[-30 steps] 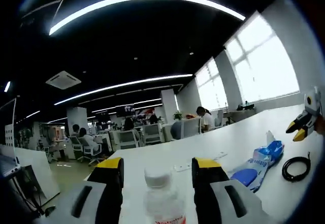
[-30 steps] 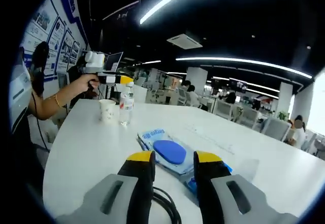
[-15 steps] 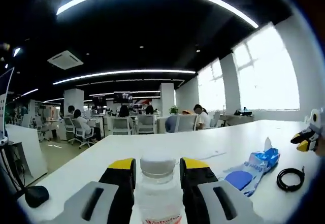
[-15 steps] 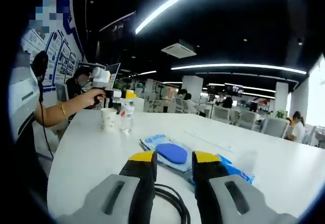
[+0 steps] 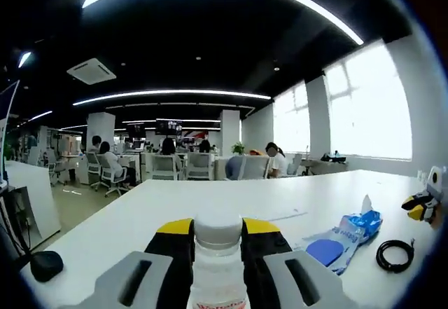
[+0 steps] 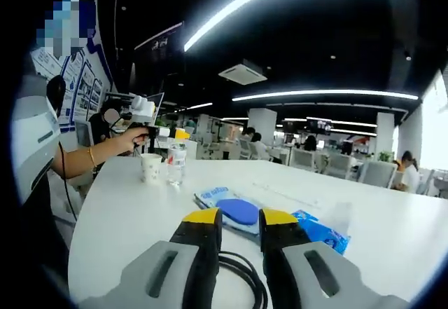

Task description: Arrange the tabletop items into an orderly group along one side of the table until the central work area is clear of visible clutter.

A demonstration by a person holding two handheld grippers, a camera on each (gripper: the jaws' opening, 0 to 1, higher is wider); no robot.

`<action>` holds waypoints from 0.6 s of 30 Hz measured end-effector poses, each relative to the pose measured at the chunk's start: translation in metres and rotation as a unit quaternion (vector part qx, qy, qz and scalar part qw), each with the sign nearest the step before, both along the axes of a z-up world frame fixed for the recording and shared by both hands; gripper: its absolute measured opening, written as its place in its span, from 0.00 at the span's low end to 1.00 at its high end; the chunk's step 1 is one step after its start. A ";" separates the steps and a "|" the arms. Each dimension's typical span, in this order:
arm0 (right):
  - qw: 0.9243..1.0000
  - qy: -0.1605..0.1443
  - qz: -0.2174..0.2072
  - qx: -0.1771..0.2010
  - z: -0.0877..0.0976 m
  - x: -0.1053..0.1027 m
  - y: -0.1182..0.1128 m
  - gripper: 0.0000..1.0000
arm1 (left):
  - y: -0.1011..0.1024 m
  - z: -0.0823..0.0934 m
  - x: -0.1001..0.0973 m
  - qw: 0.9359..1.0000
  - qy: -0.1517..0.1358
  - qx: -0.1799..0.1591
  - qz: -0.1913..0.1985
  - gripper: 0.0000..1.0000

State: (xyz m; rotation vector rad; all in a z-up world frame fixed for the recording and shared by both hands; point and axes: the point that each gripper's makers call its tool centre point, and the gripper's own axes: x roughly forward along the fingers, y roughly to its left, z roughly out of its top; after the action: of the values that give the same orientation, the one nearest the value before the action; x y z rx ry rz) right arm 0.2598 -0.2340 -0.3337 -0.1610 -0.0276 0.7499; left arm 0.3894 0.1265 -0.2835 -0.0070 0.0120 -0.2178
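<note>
My left gripper (image 5: 218,226) is shut on a clear water bottle (image 5: 218,270) with a white cap, standing on the white table (image 5: 175,207). In the right gripper view that bottle (image 6: 176,165) stands beside a paper cup (image 6: 150,167), with the left gripper (image 6: 173,134) on its neck. Blue-and-white packets (image 5: 346,230) (image 6: 234,211) lie mid-table. A coiled black cable (image 5: 394,254) (image 6: 241,275) lies under my right gripper (image 6: 240,216), whose jaws stand a narrow gap apart with nothing between the tips. At the far right of the left gripper view hovers the right gripper (image 5: 420,206).
A black mouse (image 5: 43,265) lies near the table's left edge. A person's hand (image 6: 133,139) holds the left gripper. Beyond the table (image 6: 126,214) are office desks, chairs and seated people. Bare tabletop stretches between the cup and the packets.
The left jaws have shut onto the bottle's neck. The right jaws have narrowed, and the right view has drifted a little over the cable.
</note>
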 end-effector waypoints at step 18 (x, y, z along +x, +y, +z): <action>1.000 -0.013 -0.010 0.019 0.005 -0.004 -0.011 0.12 | -0.038 0.011 0.016 1.000 0.003 0.005 -0.031 0.22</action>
State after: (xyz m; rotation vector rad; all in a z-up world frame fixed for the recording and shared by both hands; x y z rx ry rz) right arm 0.2559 -0.2450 -0.3291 -0.1339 -0.0646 0.7265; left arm 0.4054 0.0887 -0.2723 0.0022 0.0192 -0.2793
